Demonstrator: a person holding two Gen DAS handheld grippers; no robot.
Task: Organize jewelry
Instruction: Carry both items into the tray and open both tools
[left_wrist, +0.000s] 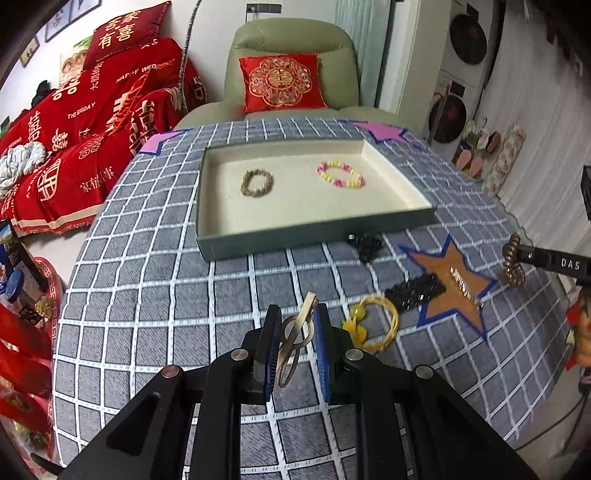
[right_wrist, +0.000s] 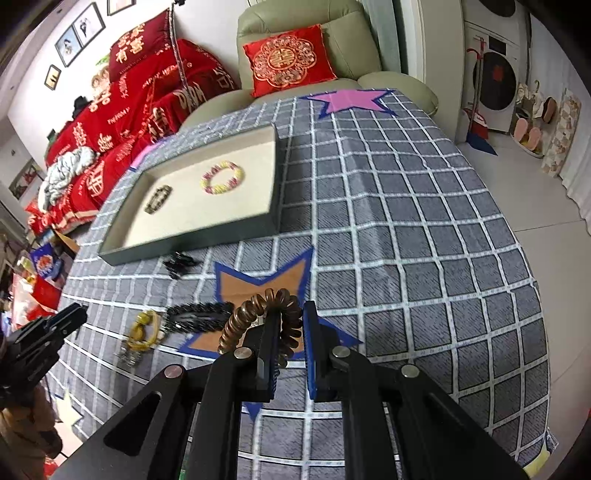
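My left gripper is shut on a gold hair clip, held above the checked cloth in front of the tray. My right gripper carries a brown spiral hair tie looped over its left finger; it also shows in the left wrist view. A green tray with a cream lining holds a brown bead bracelet and a pink-yellow bead bracelet. A yellow bracelet, a black hair clip, a black claw clip and a sparkly pin lie on the cloth.
The table has a grey checked cloth with an orange star and pink stars. A green armchair with a red cushion stands behind it. A red-covered sofa is at the left.
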